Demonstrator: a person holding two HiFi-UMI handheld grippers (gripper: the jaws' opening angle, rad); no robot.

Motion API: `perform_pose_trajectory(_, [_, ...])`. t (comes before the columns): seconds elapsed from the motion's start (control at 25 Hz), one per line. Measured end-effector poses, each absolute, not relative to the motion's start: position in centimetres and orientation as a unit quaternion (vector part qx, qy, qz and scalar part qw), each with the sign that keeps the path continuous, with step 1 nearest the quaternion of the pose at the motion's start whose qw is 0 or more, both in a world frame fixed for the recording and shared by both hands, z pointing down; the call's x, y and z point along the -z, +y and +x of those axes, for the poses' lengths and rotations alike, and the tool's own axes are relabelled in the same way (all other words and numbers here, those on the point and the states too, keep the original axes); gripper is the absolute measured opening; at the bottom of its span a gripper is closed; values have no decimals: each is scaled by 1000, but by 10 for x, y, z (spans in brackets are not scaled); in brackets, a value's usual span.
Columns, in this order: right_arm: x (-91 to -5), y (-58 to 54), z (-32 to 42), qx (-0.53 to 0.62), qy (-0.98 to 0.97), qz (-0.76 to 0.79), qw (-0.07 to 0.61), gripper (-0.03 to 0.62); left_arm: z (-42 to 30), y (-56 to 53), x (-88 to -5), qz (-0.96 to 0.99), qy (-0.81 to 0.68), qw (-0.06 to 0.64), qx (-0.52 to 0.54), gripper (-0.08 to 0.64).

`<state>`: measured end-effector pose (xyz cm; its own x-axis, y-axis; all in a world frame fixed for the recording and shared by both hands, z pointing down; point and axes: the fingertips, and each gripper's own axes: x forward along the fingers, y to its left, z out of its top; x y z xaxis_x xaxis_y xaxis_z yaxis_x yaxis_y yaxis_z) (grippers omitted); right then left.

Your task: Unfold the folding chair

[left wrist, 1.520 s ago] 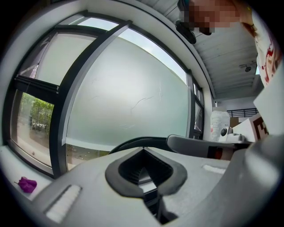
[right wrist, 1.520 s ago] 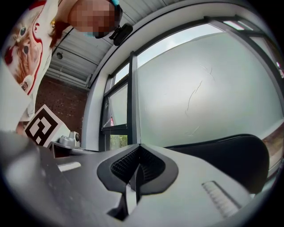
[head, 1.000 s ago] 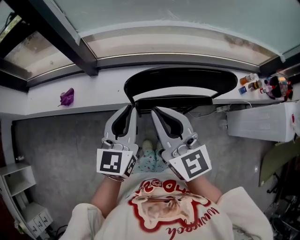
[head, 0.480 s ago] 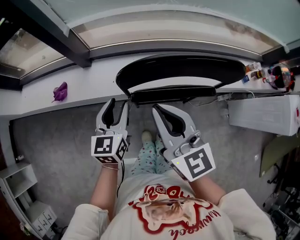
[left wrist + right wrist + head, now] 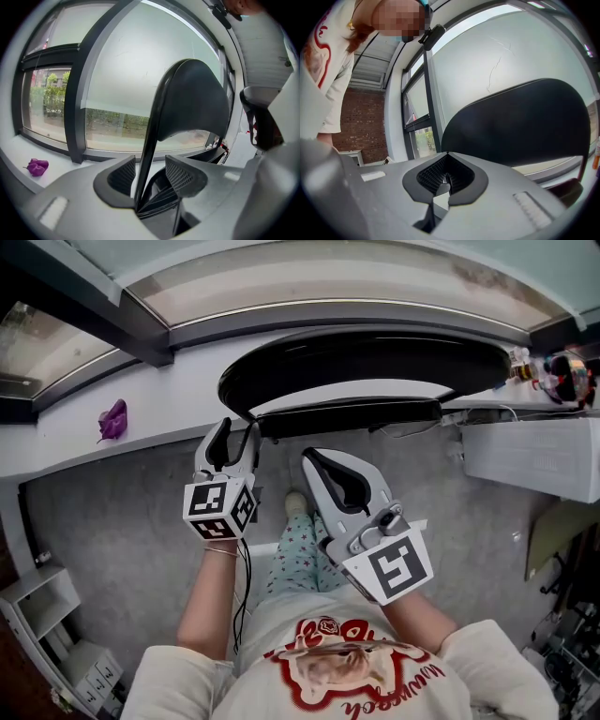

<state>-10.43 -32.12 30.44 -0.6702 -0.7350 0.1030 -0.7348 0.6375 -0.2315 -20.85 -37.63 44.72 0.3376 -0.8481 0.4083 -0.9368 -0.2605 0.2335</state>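
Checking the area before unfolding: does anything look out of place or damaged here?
A crumpled purple thing lies alone on the white sill, left of the folding chair; what it is I cannot tell. Nothing looks spilled or broken.

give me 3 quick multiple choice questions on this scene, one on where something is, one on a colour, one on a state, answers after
1. Where does the purple thing lie?
A. on the floor
B. on the white ledge, left of the chair
C. on the chair's seat

2. What colour is the chair?
A. black
B. red
C. white

3. How do the jaws of the right gripper stand?
A. wide apart
B. shut on the chair's frame
C. shut with nothing between them

Answers:
1 B: the head view shows it on the ledge, off to the chair's left.
2 A: the chair's back and frame are black in every view.
3 C: in the right gripper view the pads meet and nothing is held.
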Motion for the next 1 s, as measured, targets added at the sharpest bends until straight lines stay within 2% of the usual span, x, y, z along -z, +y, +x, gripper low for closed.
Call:
perform_pose_trajectory(0.52, [-318,-329,-103,143,898,-415,-6,21,-207,-407,-478,777,-573,234,-115,172])
perform_pose_trajectory(0.64, [-334,-328,-101,158,894,-419,-33,21,-204,-414,-479,788,-561,231,-107,170])
perform_pose_trajectory(0.88, [-363,-329,-98,241,866,-437,-44,21,-195,-427,-479,805,-542,208,-120,110])
perform_pose_trajectory(1.0, [-379,-333,-99,326,834,-445,-29,23,-196,-427,-479,803,-547,197,-130,103])
